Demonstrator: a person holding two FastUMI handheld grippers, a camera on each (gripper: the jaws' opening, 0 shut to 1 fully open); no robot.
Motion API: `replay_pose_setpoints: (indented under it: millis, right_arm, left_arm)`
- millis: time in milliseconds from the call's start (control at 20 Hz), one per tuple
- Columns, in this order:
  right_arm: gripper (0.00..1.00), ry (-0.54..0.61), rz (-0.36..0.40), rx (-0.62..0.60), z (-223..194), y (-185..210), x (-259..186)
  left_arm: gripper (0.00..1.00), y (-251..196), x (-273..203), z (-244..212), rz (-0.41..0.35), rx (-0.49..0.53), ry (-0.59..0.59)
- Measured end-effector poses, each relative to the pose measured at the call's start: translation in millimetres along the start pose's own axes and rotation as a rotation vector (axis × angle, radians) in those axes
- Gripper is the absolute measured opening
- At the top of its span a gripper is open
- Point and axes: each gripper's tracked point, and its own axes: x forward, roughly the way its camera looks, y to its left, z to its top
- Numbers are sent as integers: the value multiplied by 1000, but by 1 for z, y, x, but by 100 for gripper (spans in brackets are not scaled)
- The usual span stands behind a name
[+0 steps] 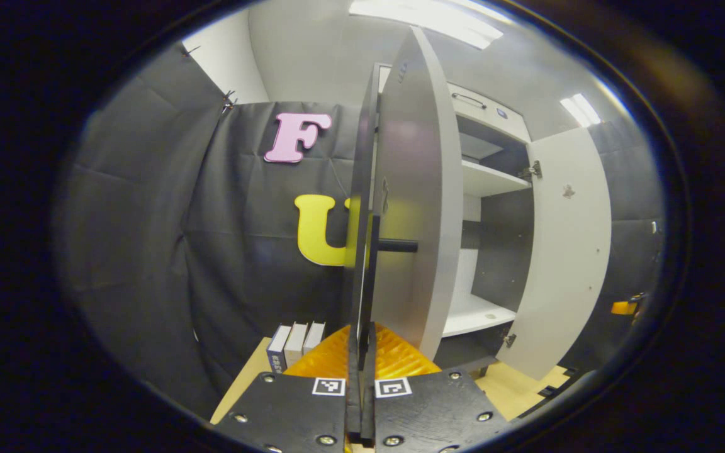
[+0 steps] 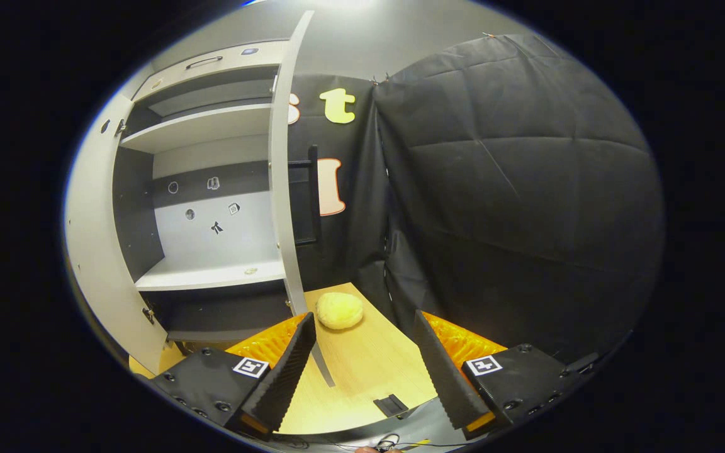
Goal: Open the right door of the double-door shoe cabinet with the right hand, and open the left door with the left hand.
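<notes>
Doors of the shoe cabinet (image 1: pixel 494 182) both stand swung out, and the shelves between them are bare to the room. Seen from the left gripper view, the left gripper (image 1: pixel 360 377) has its two dark fingers pressed together on the edge of the left door (image 1: pixel 413 207), which rises edge-on straight ahead of it; the door's black bar handle (image 1: pixel 398 246) juts out just above and right of the fingertips. Further right of that claw, past the open shelves, the right door (image 1: pixel 567 251) hangs wide on its hinges. Low on the left, close beside the claw, a few books (image 1: pixel 295 343) stand upright on the wooden floor (image 1: pixel 246 377).

From the right gripper view, the right gripper (image 2: pixel 365 371) is spread wide and holds nothing. The right door's edge (image 2: pixel 281 189) runs upward just beyond its left finger, apart from the pad. Ahead between the fingers, a round yellow sponge-like lump (image 2: pixel 339 310) lies on the floor boards.
</notes>
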Motion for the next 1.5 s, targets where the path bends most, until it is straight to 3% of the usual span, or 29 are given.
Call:
replay_pose_setpoints:
  millis: [100,150,300,350,450,550,600,700,800,1150,1500]
  right_arm:
    - [98,12,28,5,-1,5,-1]
    - [93,11,52,21,5,12,-1]
    - [93,-25,99,35,27,29,5]
    - [98,-42,108,25,35,32,2]
    - [98,-62,148,2,44,43,-1]
    - [93,-53,205,-1,48,55,-3]
    - [98,-56,223,3,53,58,-4]
    - [93,-78,252,20,66,65,-5]
    - [98,-104,274,32,73,74,-5]
    - [98,-129,334,-3,83,91,4]
    - [98,-154,382,-41,95,98,22]
  left_arm:
    - [2,0,-10,-6,-3,-12,18]
    - [2,3,-16,-7,13,-9,24]
    - [0,1,-34,-3,61,16,36]
    - [2,-3,-40,2,66,24,30]
    - [2,-22,-47,-2,34,50,75]
    - [2,-29,-57,0,59,97,88]
    - [2,-37,-57,3,57,116,75]
    - [14,-53,-62,3,66,172,72]
    - [13,-66,-61,7,76,211,49]
    - [99,-119,-58,-5,-6,202,-8]
    - [99,-141,-41,4,11,115,-31]
